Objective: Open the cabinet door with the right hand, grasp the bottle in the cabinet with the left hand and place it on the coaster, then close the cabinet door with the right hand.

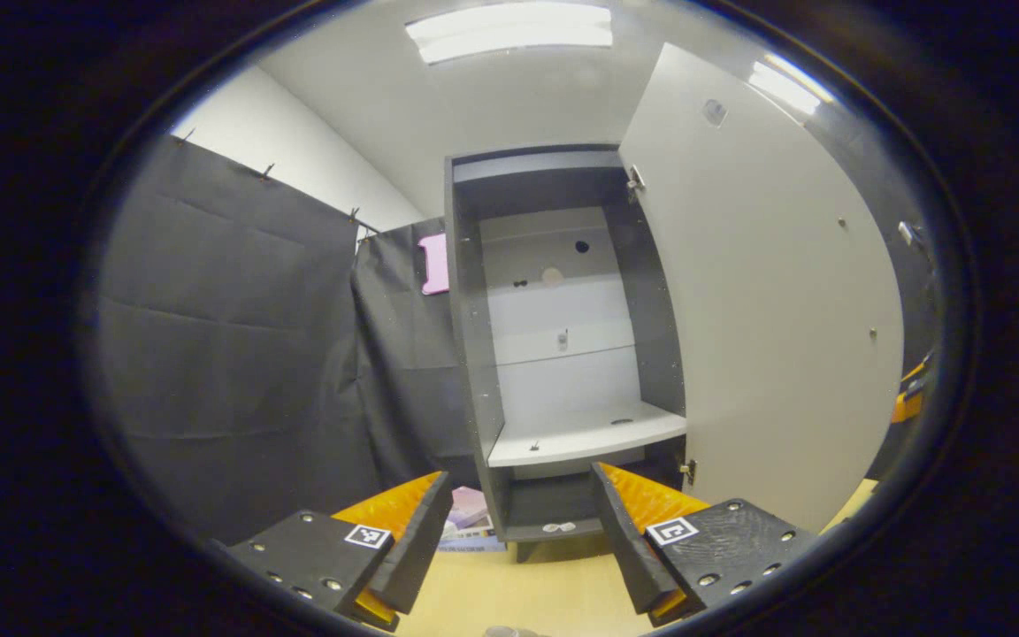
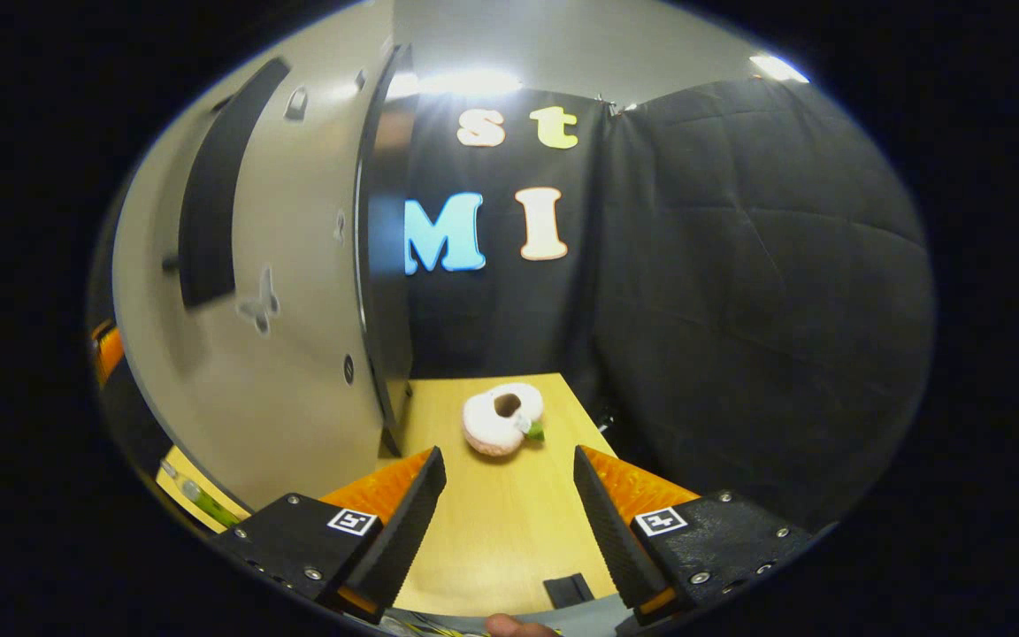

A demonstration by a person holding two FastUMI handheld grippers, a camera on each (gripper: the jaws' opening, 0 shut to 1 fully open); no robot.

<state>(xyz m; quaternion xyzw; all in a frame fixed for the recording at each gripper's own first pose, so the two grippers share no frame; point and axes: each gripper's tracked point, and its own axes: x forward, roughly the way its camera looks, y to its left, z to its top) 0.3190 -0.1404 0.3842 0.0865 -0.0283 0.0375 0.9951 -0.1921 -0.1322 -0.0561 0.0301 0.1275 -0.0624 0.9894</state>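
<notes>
The cabinet (image 1: 563, 354) stands on the bench (image 1: 509, 584) with its one door (image 1: 775, 336) swung wide to the right of the opening, so the inside is clear to reach into. From the left gripper view I count one pale shelf (image 1: 585, 438) inside, and nothing stands on it. The left gripper (image 1: 518, 522) faces the opening, jaws spread and holding nothing.

I cannot find the bottle for certain. A thin green and clear object (image 2: 200, 500) shows at the lower edge of the door in the right gripper view, below and left of it, which may be the bottle, already out of the cabinet; no coaster is plain there either.

The right gripper (image 2: 505, 504) sits just right of the door's edge, jaws spread and empty, probably placed there to push the door closed. Ahead of it on the bench lies one soft white ring-shaped toy (image 2: 502, 418).
</notes>
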